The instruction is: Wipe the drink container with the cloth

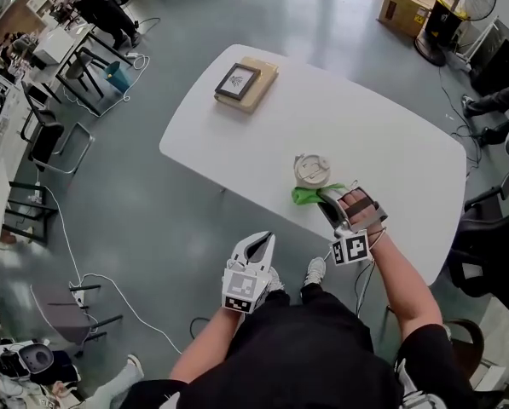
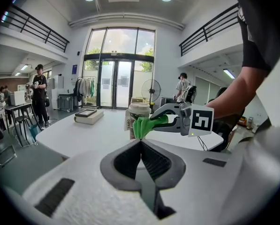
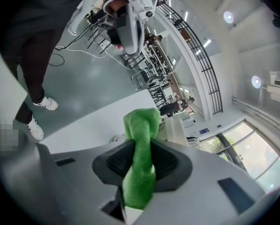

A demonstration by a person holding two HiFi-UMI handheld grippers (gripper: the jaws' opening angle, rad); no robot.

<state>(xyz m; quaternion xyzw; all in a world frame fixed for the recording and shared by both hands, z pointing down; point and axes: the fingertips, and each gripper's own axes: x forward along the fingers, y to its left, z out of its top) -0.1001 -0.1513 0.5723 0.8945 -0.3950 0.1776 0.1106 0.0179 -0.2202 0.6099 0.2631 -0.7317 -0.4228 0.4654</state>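
two grippers: right gripper clamps cloth by cup near table edge; left gripper closed, off-table.

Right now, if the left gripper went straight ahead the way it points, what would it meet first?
Probably the green cloth held in the right gripper's jaws, with the coffee cup just behind it. The gap before it looks free, though depth is unclear.

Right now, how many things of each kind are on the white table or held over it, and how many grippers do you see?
Lidded cup: 1
Green cloth, clamped in the right gripper: 1
Framed picture: 1
Tan book or box under it: 1
Grippers: 2, the left gripper shut and empty
Total: 6
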